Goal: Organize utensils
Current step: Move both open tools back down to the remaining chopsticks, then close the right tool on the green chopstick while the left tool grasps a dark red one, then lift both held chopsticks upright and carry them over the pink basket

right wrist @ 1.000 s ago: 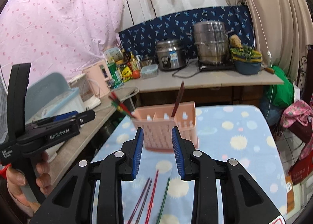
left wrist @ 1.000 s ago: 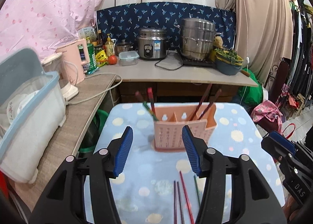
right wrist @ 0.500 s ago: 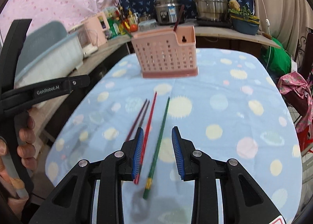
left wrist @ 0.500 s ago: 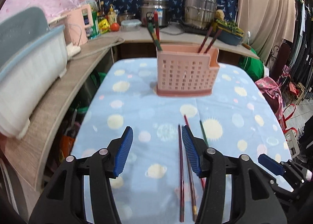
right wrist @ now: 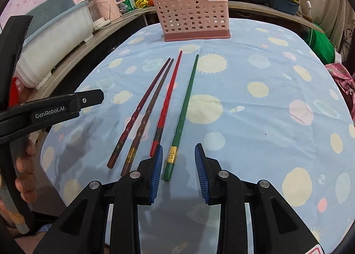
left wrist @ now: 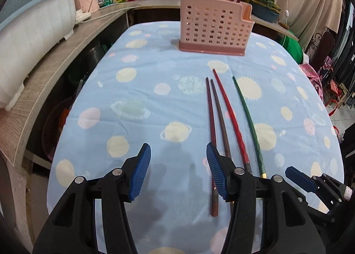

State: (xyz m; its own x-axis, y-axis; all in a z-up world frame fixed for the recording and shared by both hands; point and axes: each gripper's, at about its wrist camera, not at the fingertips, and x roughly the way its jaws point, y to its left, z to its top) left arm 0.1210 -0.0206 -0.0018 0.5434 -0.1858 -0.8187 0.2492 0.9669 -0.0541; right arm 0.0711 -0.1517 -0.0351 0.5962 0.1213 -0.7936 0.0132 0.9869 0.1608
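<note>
Presently the right gripper, jaws parted and empty, brackets the near butt of the green chopstick, whose long axis runs straight ahead toward the pink holder.

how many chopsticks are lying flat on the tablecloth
4, side by side before the pink perforated plastic holder: dark maroon chopstick, brown chopstick, red chopstick, green chopstick. More stand in the holder.

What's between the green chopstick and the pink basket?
Only bare tablecloth with its sun print lies between the green chopstick tip and the pink basket, seen in the right wrist view.
</note>
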